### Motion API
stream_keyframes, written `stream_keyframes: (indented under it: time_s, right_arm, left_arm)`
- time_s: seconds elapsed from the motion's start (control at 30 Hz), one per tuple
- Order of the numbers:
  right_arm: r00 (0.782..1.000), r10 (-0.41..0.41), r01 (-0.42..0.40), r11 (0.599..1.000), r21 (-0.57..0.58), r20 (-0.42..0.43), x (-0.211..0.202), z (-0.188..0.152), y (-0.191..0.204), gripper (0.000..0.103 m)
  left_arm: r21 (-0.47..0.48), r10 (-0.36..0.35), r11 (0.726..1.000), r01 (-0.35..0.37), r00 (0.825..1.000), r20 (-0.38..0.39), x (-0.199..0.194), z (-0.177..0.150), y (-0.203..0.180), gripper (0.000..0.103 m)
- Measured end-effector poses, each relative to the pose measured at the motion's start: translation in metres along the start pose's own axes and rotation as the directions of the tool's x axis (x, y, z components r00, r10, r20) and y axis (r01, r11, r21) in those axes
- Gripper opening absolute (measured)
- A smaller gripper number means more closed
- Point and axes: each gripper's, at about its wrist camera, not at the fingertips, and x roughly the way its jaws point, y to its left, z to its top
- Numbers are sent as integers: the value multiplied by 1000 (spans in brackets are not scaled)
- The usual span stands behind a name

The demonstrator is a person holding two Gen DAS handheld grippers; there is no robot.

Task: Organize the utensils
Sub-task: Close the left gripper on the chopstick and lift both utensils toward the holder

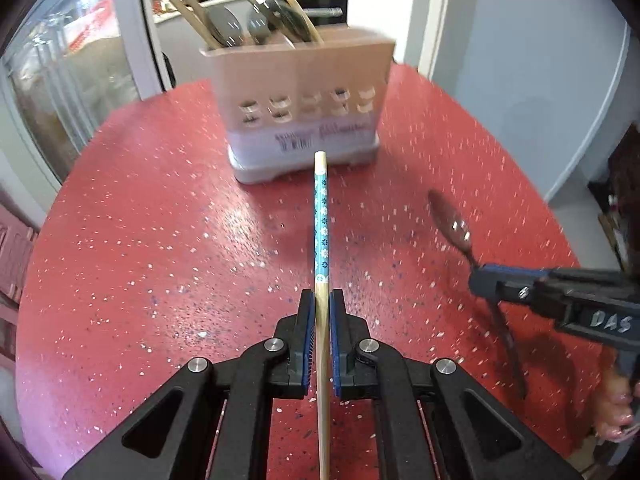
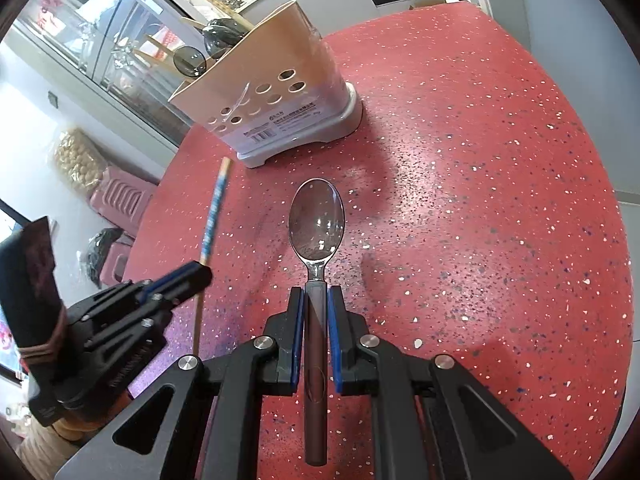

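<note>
My left gripper (image 1: 321,300) is shut on a wooden chopstick (image 1: 321,216) with a blue flowered band, held above the red speckled table (image 1: 160,240) and pointing at the utensil holder (image 1: 300,112). The same chopstick (image 2: 214,216) and left gripper (image 2: 192,276) show at the left of the right wrist view. My right gripper (image 2: 316,296) is shut on the dark handle of a metal spoon (image 2: 316,220), bowl forward. In the left wrist view that spoon (image 1: 452,224) and the right gripper (image 1: 486,278) appear at the right. The beige holder (image 2: 272,92) has spoons and chopsticks standing in it.
The table's (image 2: 480,200) rounded edge runs along the left and right. A glass cabinet (image 1: 60,80) and pink stools (image 2: 120,196) stand beyond the left edge. A white wall (image 1: 540,60) lies past the right edge. A hand (image 1: 616,412) grips the right tool.
</note>
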Motion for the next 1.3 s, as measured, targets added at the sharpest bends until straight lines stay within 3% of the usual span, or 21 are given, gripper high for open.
stream_keyframes:
  time_s: [0.4,0.63,0.97,1.3]
  right_arm:
    - [1000,20,-19,999,-42,13,-7,12,12,13]
    - [998,43,-39,996,-76,48,-23,31,21,13]
    - [990,57,-35,986,-165,132,-51,84,46,13]
    - [978,72,-31,979,-202,197,-51,153,67,13]
  left_arm:
    - [-94,-16,995,28,992,125,-33,11,14,35]
    - [-160,-25,985,58,979,202,-52,30,29,35]
    - [-239,-25,965,108,945,325,-77,89,66,35]
    - [-262,-21,955,139,912,409,-71,158,84,35]
